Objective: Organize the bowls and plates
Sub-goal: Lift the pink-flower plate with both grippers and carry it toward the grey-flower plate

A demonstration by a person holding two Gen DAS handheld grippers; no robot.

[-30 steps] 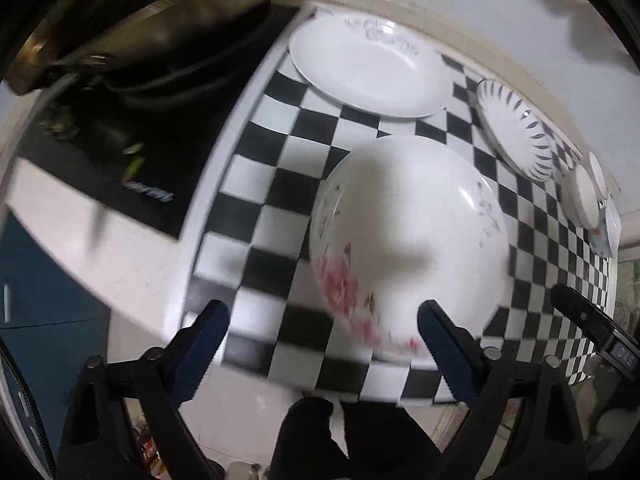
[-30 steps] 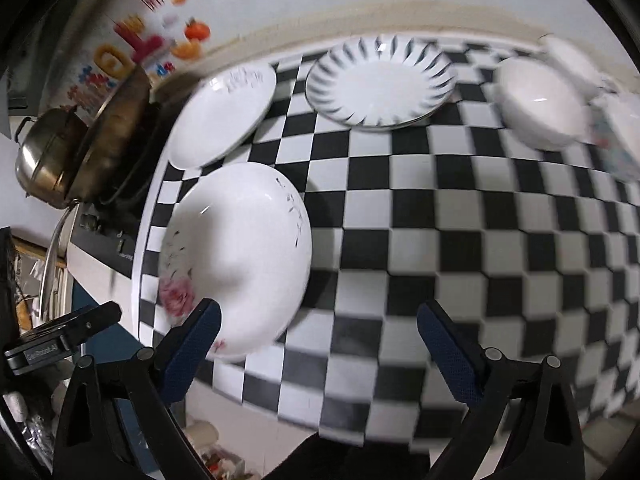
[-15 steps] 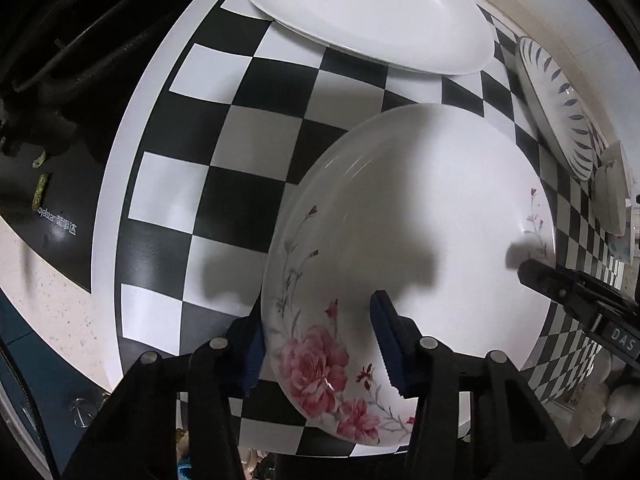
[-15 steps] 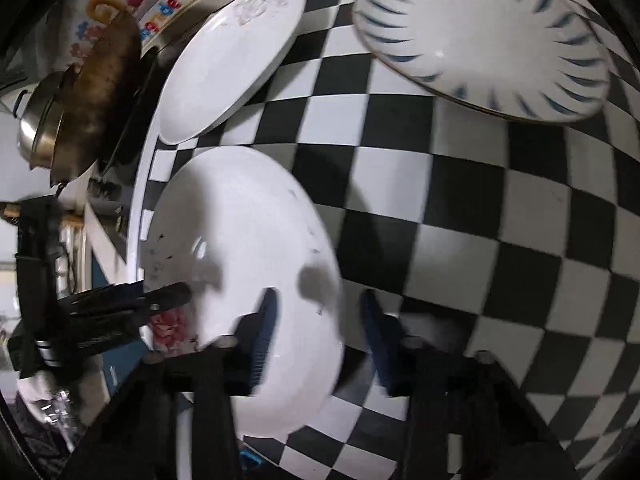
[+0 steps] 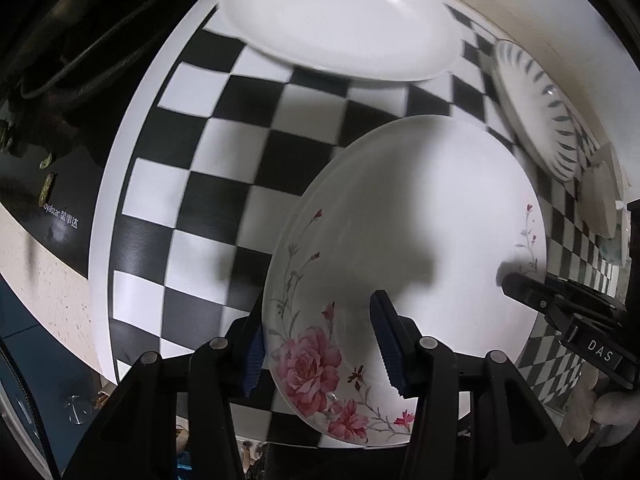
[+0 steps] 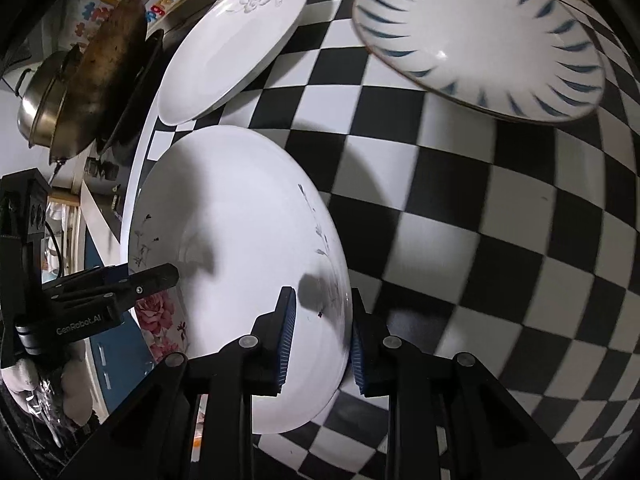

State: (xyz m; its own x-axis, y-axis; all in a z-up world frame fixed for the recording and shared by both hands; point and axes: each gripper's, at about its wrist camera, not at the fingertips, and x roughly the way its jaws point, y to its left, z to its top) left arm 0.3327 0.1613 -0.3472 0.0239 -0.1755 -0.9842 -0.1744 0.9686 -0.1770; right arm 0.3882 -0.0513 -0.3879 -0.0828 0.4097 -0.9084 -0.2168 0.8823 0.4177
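Observation:
A white deep plate with pink roses (image 5: 420, 240) lies on the black-and-white checkered counter (image 5: 240, 120). My left gripper (image 5: 320, 344) is shut on its rim beside the big rose, one pad outside and one inside. In the right wrist view the same rose plate (image 6: 240, 220) has its opposite rim between the pads of my right gripper (image 6: 320, 340), whose jaws are closing onto it. Each gripper shows in the other's view: the right gripper (image 5: 520, 284) at the far rim, the left gripper (image 6: 160, 276) at the rose side.
A white plate with a grey flower (image 6: 232, 48) and a blue-striped plate (image 6: 480, 40) lie further back. Small bowls (image 5: 600, 200) stand at the right. A wok (image 6: 108, 72) and a steel pot (image 6: 40, 100) sit on the black cooktop (image 5: 60, 160) to the left.
Both grippers were wide open above the rose plate. They came down over its opposite rims and closed on them; the plate now fills more of both views.

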